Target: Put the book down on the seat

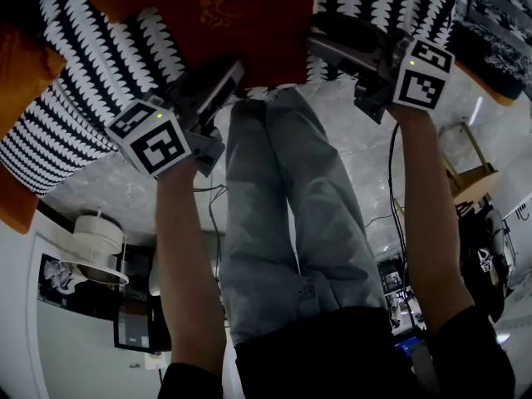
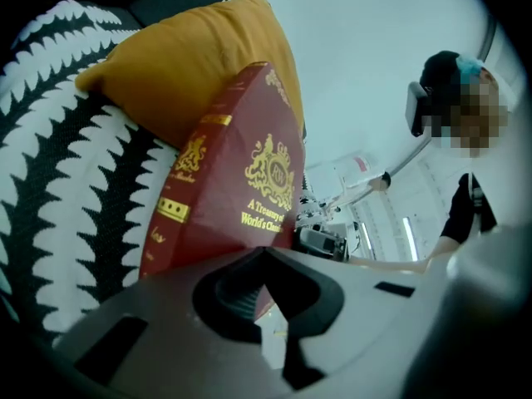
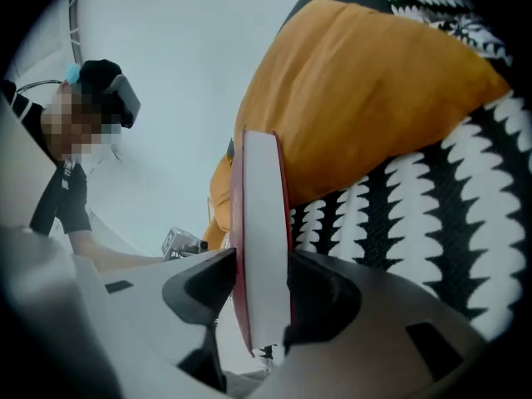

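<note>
Head view alone shows pale marbled floor (image 1: 357, 156) by the zigzag-patterned seat (image 1: 75, 98). Both gripper views show the red book (image 3: 259, 189) against an orange cushion (image 3: 366, 98); left gripper (image 2: 262, 285) and right gripper (image 3: 258, 289) each clamp it.

In the head view the top edge is cutting off the book (image 1: 241, 19). At its lower edge the jaw tips of the left gripper (image 1: 223, 80) and the right gripper (image 1: 326, 46) are showing too dark to make out. In the left gripper view the gripper's body is hiding the book's lower corner, so whether the closed jaws are pinching the cover is not showing. The spine's lettering is appearing too small to read.
</note>
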The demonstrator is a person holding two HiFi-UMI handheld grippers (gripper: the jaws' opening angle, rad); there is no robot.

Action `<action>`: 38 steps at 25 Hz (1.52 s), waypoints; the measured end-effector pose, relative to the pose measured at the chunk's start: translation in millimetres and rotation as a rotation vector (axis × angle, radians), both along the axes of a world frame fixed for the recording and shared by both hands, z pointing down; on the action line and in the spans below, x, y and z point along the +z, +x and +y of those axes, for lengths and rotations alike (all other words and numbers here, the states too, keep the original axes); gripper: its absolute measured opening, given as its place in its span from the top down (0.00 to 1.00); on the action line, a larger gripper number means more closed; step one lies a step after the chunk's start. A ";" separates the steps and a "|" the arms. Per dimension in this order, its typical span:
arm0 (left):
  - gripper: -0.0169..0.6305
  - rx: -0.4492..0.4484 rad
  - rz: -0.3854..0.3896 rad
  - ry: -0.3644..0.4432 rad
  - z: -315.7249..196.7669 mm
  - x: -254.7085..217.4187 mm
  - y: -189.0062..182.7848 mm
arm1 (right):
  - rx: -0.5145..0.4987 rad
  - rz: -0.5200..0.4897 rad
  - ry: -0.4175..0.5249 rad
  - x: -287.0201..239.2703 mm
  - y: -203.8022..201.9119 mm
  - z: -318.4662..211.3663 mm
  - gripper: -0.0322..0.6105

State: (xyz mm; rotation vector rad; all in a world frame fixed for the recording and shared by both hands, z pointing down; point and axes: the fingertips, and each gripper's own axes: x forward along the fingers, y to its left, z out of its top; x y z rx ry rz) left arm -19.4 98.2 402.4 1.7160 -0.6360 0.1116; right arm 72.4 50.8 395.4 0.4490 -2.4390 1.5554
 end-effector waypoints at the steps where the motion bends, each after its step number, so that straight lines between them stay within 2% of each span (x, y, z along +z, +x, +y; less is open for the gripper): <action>1: 0.95 0.000 -0.008 0.003 -0.7 0.4 0.3 | 0.006 0.012 0.012 -3.3 4.4 0.5 0.65; 5: 0.95 -0.013 -0.031 0.007 -3.3 1.8 2.7 | 0.029 0.060 0.077 -19.5 9.1 3.4 0.79; 8: 0.95 -0.030 -0.044 0.007 -3.4 2.8 3.6 | 0.054 0.029 0.115 -35.4 -7.1 8.9 0.86; 12: 0.95 -0.042 -0.051 0.004 -3.2 3.4 3.6 | -0.022 0.024 0.128 -32.5 -45.0 29.0 0.88; 16: 0.95 0.008 -0.032 0.000 3.6 7.1 10.7 | 0.007 0.015 0.111 -20.1 -62.7 26.3 0.91; 18: 0.95 0.047 -0.037 -0.006 11.5 10.0 17.8 | 0.027 0.052 0.118 -14.9 -64.7 23.6 0.93; 20: 0.95 0.046 -0.054 -0.008 15.1 10.1 22.3 | 0.054 0.116 0.137 -11.2 -64.2 22.0 0.93; 23: 0.95 -0.020 -0.062 -0.024 14.6 9.2 23.4 | 0.070 0.251 0.188 -2.9 -63.1 26.3 0.93; 25: 0.95 -0.084 -0.072 -0.052 10.1 12.6 19.6 | 0.089 0.301 0.196 4.1 -64.4 27.6 0.93; 29: 0.95 -0.130 -0.199 -0.065 4.8 27.6 8.2 | 0.145 0.368 0.137 22.8 -65.3 32.1 0.94; 33: 0.95 -0.155 -0.250 -0.048 -5.6 12.0 15.6 | 0.154 0.456 0.120 15.4 -56.8 35.5 0.93; 38: 0.95 -0.115 -0.387 0.047 -10.8 -25.3 -5.3 | 0.135 0.527 0.186 -18.1 -79.5 30.1 0.93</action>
